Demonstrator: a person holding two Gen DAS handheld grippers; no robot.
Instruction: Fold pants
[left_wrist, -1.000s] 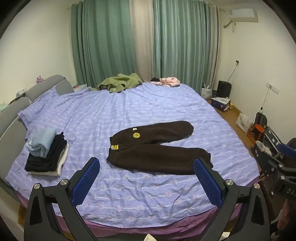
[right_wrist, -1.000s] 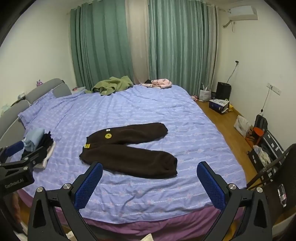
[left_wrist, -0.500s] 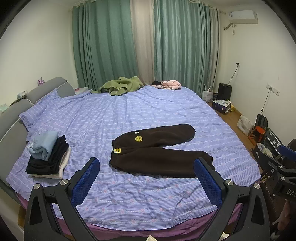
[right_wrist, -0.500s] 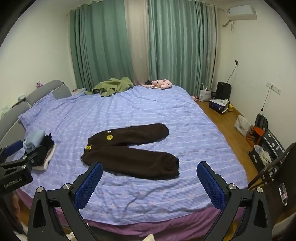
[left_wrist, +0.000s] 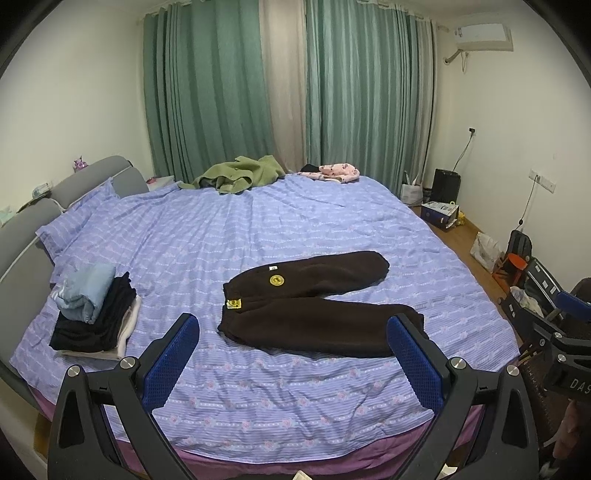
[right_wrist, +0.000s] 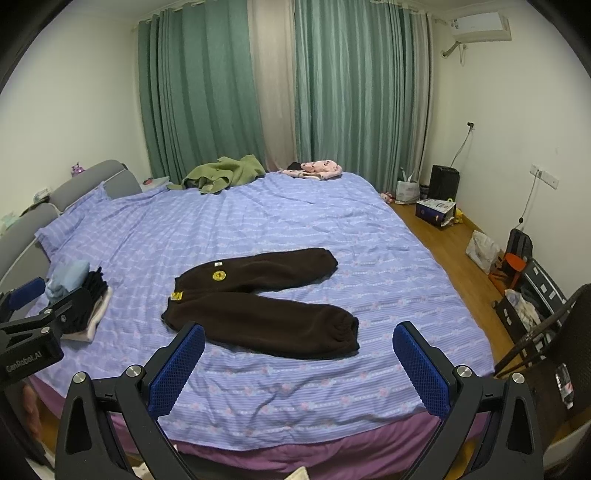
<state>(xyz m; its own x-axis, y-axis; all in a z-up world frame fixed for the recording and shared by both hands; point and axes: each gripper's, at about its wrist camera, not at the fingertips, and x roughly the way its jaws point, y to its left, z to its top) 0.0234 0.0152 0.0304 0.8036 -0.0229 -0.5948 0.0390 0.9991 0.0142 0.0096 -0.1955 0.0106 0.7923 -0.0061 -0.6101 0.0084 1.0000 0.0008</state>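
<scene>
Dark brown fleece pants (left_wrist: 314, 314) lie spread flat on the purple striped bed (left_wrist: 295, 229), waistband to the left, two legs splayed to the right. They also show in the right wrist view (right_wrist: 258, 310). My left gripper (left_wrist: 293, 354) is open and empty, held above the bed's near edge, short of the pants. My right gripper (right_wrist: 295, 358) is open and empty, also short of the pants. The left gripper shows at the left edge of the right wrist view (right_wrist: 33, 325); the right one at the right edge of the left wrist view (left_wrist: 554, 332).
A stack of folded clothes (left_wrist: 92, 314) sits on the bed's left side. A green garment (left_wrist: 236, 177) and a pink one (left_wrist: 338, 171) lie at the far edge. Bags, boxes and a chair (right_wrist: 517, 266) stand on the wood floor at the right.
Both grippers have drawn back and tilted up slightly; the pants sit a little lower and farther in both views. Nothing on the bed has moved.
</scene>
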